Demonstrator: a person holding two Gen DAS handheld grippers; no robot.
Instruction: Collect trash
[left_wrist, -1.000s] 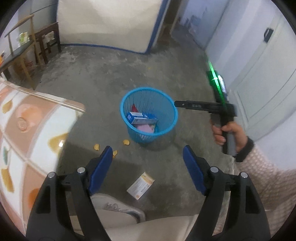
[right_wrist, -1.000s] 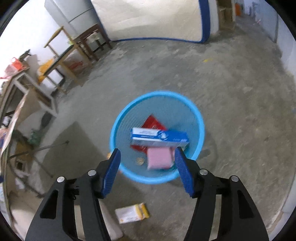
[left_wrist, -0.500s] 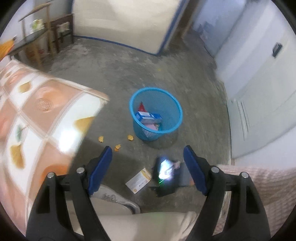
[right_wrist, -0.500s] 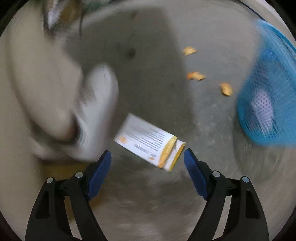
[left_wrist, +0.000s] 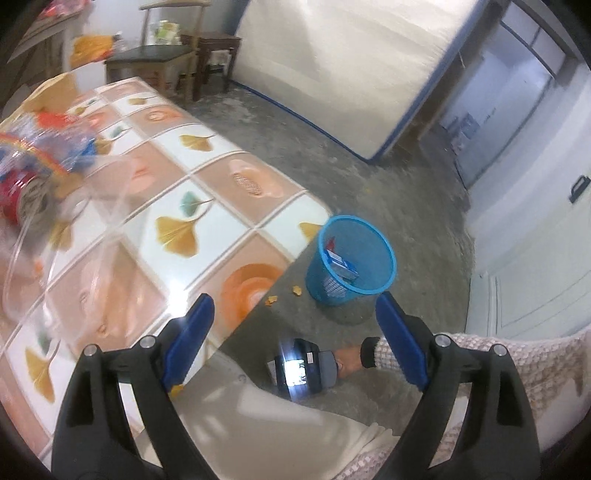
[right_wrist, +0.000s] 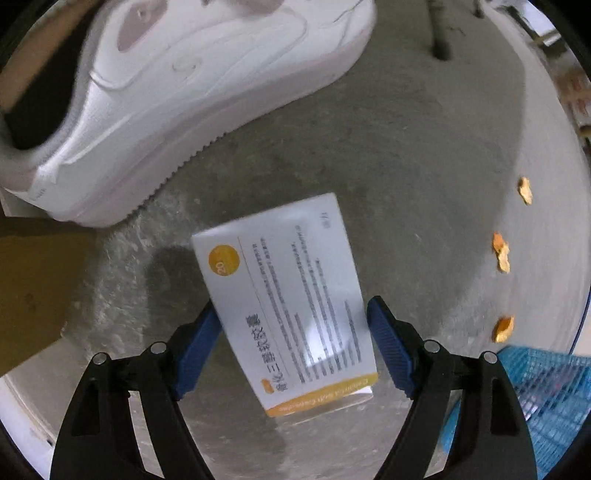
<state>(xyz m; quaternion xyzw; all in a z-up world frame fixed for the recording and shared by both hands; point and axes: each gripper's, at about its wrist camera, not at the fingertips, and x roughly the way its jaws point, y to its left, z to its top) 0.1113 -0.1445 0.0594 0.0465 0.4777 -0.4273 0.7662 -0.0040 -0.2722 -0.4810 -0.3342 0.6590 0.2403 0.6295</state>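
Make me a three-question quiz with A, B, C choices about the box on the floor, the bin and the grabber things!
1. Where is the white box?
A. inside the bin
B. on the floor between the fingers of the right hand-held gripper
C. on the table

2. What colour is the bin?
A. blue
B. red
C. green

3. How is the left hand-held gripper?
A. shut on a box
B. shut on a shoe
C. open, holding nothing

Answers:
1 B, the box lies on the concrete beside the white shoe, with a blue finger on each side.
2 A, its mesh wall and rim are bright blue.
3 C, its fingers stand wide apart with only floor and the other hand seen between them.
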